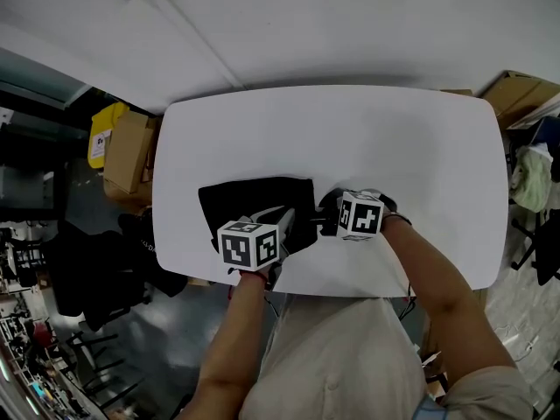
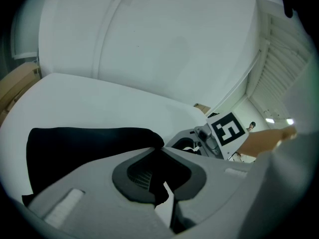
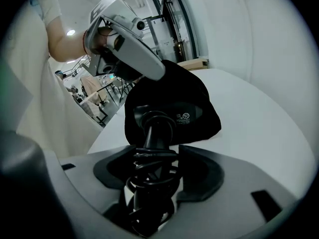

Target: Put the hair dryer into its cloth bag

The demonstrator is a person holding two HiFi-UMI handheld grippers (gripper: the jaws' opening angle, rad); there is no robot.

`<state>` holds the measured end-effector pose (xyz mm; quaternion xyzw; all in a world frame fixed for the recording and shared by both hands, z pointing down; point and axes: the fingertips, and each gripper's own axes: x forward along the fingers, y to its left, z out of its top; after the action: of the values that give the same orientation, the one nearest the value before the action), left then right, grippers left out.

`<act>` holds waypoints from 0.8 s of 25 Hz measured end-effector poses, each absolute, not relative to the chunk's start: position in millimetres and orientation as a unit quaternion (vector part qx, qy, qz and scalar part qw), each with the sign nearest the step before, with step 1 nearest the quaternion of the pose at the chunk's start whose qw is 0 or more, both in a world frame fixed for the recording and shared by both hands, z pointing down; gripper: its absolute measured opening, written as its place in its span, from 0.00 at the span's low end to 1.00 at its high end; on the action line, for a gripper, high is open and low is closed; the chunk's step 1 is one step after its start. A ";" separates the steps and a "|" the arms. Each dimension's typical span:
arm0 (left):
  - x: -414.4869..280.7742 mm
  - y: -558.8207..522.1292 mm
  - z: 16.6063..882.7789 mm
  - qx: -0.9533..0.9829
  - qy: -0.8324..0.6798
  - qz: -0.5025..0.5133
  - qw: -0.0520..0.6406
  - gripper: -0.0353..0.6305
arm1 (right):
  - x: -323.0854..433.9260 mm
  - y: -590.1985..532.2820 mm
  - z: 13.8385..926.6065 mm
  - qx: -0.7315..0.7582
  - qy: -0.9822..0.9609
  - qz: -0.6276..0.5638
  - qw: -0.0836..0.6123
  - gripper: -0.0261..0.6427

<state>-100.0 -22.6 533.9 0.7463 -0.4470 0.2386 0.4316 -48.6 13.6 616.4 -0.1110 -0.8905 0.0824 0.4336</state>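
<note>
Left claw (image 2: pixel 159 151): clenched on the edge of the cloth bag (image 2: pixel 84 148), holding its mouth up.
Right claw (image 3: pixel 154 153): spread wide, grasping the hair dryer (image 3: pixel 174 114) by its handle (image 3: pixel 152 131), over the wound cord (image 3: pixel 152 178).
Hair dryer: head end at the bag's mouth, apparently partly inside, low over the white surface (image 1: pixel 394 138).
Handling: hard, smooth shell, likely top-heavy. The loose cord could slip under the pads.
Bag: limp, and will sag shut unless held.
Best hold: the handle, close under the head.

left tongs (image 2: pixel 158 149) pinched shut, right tongs (image 3: pixel 153 157) gripping
</note>
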 end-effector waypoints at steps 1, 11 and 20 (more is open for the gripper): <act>-99.7 -22.8 532.9 0.747 -0.447 0.237 0.432 0.09 | -49.6 12.6 615.8 -0.118 -0.887 0.078 0.439 0.44; -102.1 -23.2 531.9 0.748 -0.443 0.223 0.441 0.09 | -68.7 9.2 617.5 -0.147 -0.871 0.039 0.467 0.44; -102.7 -23.0 537.3 0.748 -0.438 0.224 0.446 0.09 | -69.4 3.4 606.9 -0.134 -0.883 -0.025 0.449 0.51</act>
<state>-102.7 -23.0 537.3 0.7478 -0.4375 0.2236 0.4464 -69.4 3.4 606.9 -0.1339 -0.8833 -0.0250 0.4486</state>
